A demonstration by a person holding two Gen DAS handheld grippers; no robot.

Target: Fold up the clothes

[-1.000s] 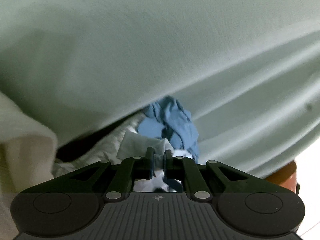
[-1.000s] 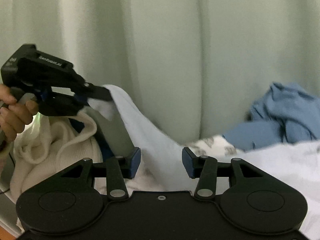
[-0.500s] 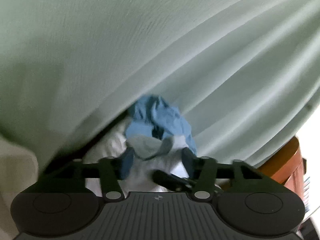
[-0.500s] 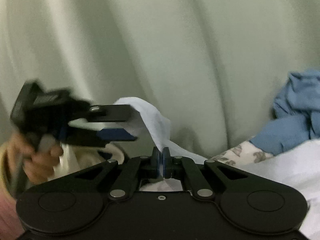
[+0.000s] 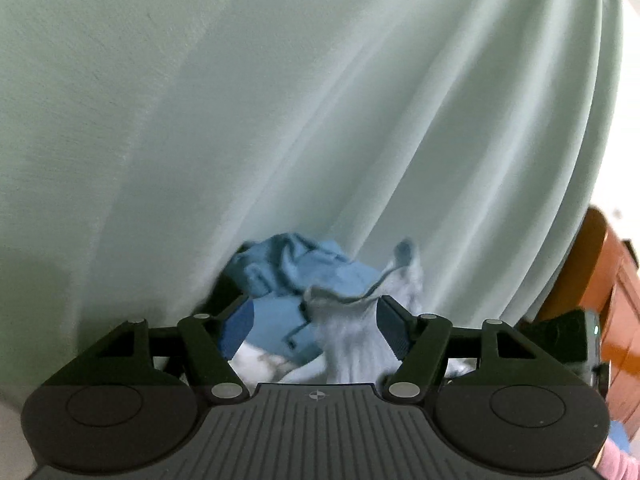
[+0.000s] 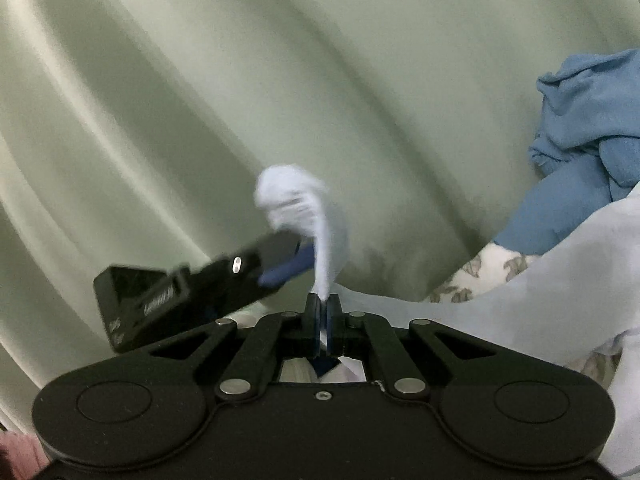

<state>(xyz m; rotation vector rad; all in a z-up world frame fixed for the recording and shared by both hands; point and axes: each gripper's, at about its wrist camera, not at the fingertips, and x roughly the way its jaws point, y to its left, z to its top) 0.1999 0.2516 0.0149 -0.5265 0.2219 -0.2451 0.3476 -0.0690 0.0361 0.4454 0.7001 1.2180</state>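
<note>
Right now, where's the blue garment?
Right wrist view: the crumpled blue garment sits far right against the pale green curtain, above the white cloth. Left wrist view: just beyond the fingertips.

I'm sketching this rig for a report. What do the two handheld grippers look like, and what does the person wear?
Both the left gripper and the right gripper are matte black, with linkage arms on silver pivot pins, two round discs on a broad body, and blue finger pads. The left body is ribbed, with a small crosshair mark. A pink sleeve shows at the edge.
</note>
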